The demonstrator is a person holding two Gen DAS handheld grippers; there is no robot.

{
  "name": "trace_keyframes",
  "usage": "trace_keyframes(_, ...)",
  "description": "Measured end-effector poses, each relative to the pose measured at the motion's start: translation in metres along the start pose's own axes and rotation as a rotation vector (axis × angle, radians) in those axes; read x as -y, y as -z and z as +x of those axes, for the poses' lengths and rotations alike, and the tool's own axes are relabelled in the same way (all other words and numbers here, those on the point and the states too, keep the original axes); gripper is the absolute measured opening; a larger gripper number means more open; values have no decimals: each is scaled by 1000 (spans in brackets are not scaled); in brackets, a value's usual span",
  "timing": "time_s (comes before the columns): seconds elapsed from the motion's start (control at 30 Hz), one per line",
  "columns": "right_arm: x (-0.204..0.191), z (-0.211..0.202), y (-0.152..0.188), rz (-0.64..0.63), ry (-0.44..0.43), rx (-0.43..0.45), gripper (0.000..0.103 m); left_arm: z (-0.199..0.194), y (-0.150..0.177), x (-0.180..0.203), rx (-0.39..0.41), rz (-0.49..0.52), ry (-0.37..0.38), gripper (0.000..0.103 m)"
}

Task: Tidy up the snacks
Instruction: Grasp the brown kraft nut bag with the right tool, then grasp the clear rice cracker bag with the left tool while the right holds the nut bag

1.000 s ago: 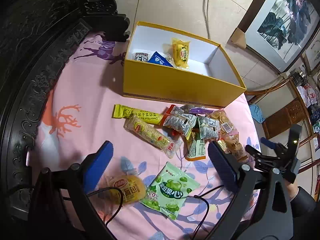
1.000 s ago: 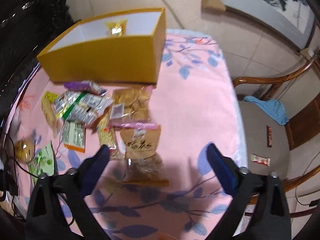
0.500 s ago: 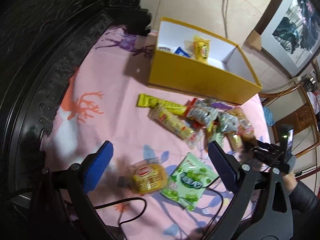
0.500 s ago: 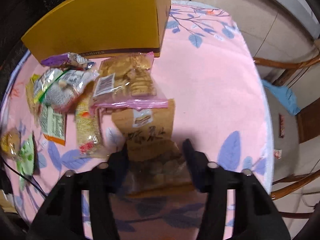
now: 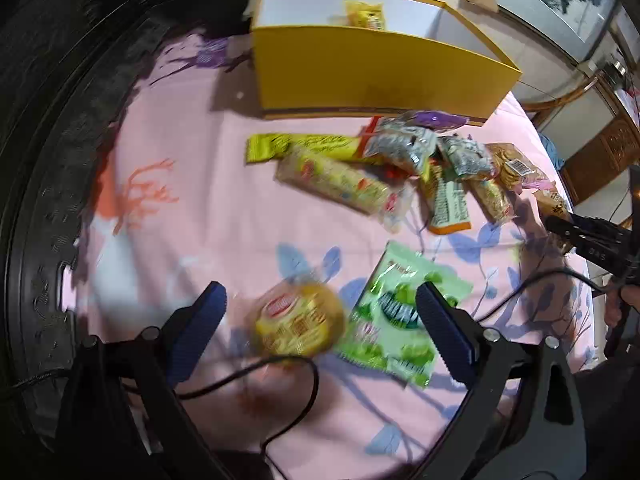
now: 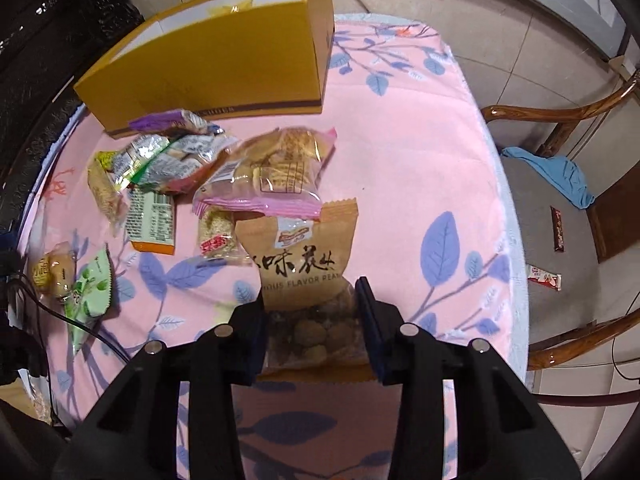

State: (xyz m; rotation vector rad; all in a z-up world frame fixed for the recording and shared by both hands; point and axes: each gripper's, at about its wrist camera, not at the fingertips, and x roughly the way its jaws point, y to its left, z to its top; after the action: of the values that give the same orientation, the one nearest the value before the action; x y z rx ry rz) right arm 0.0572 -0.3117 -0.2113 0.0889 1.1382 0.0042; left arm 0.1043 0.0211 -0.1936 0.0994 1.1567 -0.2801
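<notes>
Clamping right tongs (image 6: 312, 320) on peanut bag (image 6: 304, 268); left tongs (image 5: 320, 320) apart over bun pkt (image 5: 298, 320). Next: lift to yellow box (image 6: 208, 60).

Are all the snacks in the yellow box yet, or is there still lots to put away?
Just started. The yellow box shows only one yellow packet inside. The right gripper is shut on the brown peanut bag, which lies on the table. The left gripper hangs open over the round bread packet. The green packet and the snack pile are left.
</notes>
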Motion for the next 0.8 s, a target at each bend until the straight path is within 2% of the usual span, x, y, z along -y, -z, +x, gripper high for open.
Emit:
trace_keyframes(0.07,3,-11,-4,29,-9,31,40,9,-7,2,-8,-15,29,97)
trace_keyframes(0.17,5,-25,-9,53,-20,74,39,26,-17,-4,-30,-97,67,97)
trace_keyframes(0.23,4,-33,-12,58,-27,99,39,36,-24,-9,-53,-174,90,97)
trace_keyframes(0.33,5,-38,-18,72,-61,119,38,51,-42,-18,-47,-302,139,97)
trace_keyframes(0.37,3,-41,-19,75,-81,131,37,54,-46,-18,-45,-327,140,97)
trace_keyframes(0.47,-8,-48,-19,7,-39,158,37,68,-59,-16,-28,-361,112,97)
trace_keyframes(0.57,-2,-52,-21,65,-71,151,37,85,-66,-13,-51,-359,67,96)
trace_keyframes(0.6,0,-51,-21,77,-62,148,37,91,-67,-13,-68,-365,50,91)
trace_keyframes(0.63,1,-50,-21,86,-59,146,37,97,-67,-14,-88,-379,43,81)
trace_keyframes(0.67,3,-50,-21,96,-58,141,37,101,-67,-14,-106,-392,43,75)
trace_keyframes(0.8,6,-46,-20,103,-49,127,37,114,-69,-9,-130,-416,42,60)
